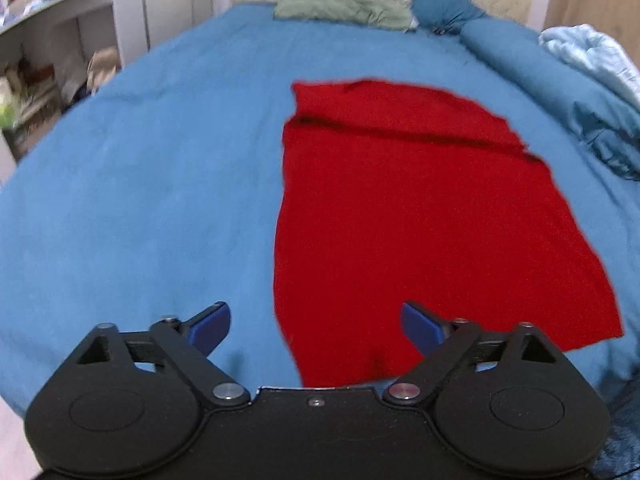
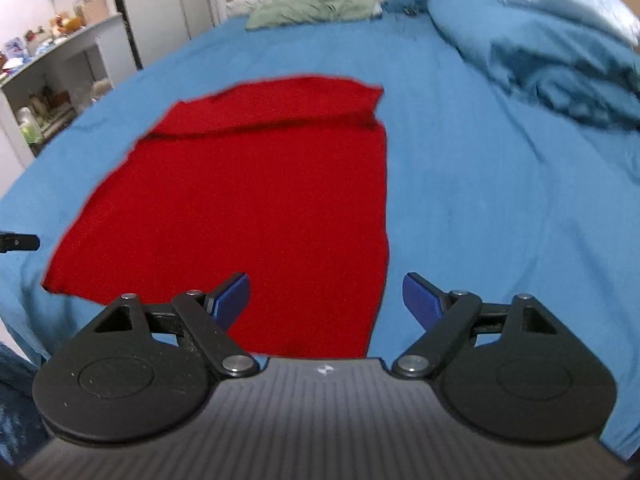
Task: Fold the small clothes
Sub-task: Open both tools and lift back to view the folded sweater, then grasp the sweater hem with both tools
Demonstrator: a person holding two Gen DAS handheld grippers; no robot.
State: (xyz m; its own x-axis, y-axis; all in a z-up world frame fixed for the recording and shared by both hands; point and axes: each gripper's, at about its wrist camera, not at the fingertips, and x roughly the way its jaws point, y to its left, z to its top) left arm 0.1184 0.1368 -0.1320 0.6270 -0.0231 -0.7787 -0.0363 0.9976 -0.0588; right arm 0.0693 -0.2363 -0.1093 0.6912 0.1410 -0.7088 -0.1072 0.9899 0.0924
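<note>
Left wrist view is filled by a bed covered with a blue bedsheet (image 1: 140, 200). A bunched blue duvet (image 1: 592, 120) is piled along the right side, and a green cloth (image 1: 344, 10) is laid at the headboard end. A shelf unit (image 1: 60, 40) is seen beside the bed at left. The red garment (image 1: 420, 220) is spread flat on the sheet, with one fold line visible across its far end. The left gripper (image 1: 316, 326) is held above the garment's near left edge, blue fingers spread apart, nothing between them. The right gripper (image 2: 326, 298) is held above the near right edge, fingers likewise apart and empty.
</note>
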